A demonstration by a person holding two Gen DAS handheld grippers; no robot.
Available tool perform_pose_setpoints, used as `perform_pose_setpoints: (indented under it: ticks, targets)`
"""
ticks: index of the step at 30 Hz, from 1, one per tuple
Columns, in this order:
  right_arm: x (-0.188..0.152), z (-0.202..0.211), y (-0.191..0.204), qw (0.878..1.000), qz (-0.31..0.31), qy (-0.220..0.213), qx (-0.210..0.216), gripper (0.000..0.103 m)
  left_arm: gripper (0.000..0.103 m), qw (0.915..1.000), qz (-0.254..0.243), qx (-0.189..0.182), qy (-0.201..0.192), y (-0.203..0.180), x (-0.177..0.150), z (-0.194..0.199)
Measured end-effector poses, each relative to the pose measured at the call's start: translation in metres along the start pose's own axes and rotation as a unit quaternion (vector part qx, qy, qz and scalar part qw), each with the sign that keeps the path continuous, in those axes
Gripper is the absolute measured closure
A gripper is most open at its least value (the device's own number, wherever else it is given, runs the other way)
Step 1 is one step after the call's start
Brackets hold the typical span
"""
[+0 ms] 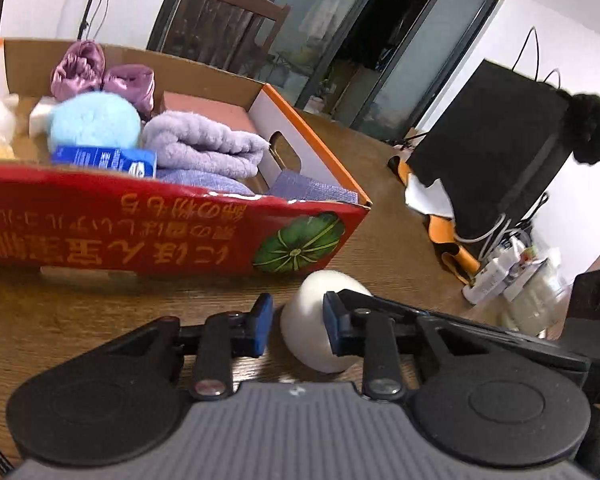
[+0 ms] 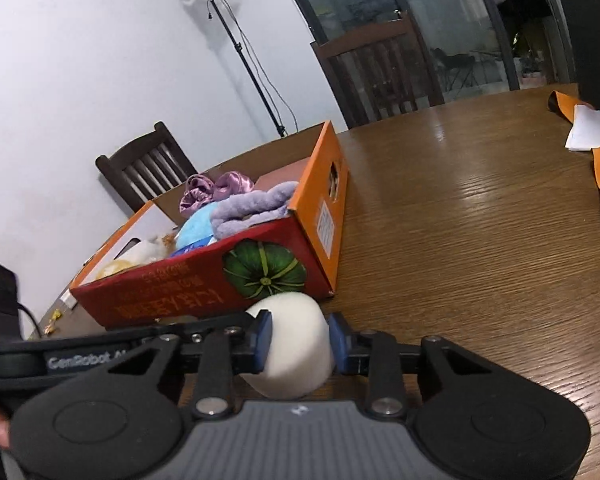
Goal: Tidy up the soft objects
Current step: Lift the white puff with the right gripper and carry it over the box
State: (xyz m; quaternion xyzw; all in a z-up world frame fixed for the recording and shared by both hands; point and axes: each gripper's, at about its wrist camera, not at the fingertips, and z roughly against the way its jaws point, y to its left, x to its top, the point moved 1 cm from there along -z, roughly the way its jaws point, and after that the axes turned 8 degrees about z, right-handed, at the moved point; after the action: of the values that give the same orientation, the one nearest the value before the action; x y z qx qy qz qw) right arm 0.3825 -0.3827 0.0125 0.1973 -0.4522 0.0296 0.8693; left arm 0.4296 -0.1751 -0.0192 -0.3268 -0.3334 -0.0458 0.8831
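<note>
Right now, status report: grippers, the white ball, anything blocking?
Right gripper shut on white ball. Left gripper open beside it. Ball on table, against cardboard box; box wall ahead.

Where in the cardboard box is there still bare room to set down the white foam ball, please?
Crowded: cardboard box, left and middle, with purple towel, blue plush, satin scrunchie. Free: the corner by the handle cutout. White foam ball sits between right gripper pads.

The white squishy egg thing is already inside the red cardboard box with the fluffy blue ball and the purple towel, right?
Not quite. The white egg-shaped foam object is outside the red cardboard box, on the brown wooden table in front of it, between the fingers of the right tool, as the right wrist view shows. The fluffy blue ball and purple towel are inside.
</note>
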Motion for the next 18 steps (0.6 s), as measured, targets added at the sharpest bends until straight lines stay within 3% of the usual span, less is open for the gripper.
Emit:
perform_pose_setpoints:
  ticks: [11, 13, 18]
  targets:
    - [-0.002, -0.003, -0.009, 1.0, -0.015, -0.002, 0.017, 0.076, 0.075, 0.9992, 0.03, -0.026, 0.012, 0.014, 0.002, -0.003]
    - [-0.002, -0.003, -0.008, 1.0, -0.013, -0.003, 0.018, 0.076, 0.082, 0.9992, 0.027, -0.028, 0.007, 0.012, 0.0, -0.002]
    - [-0.008, 0.003, 0.006, 1.0, -0.019, 0.005, 0.024, 0.078, 0.088, 0.9998, 0.017, 0.005, -0.007, -0.003, -0.02, 0.03]
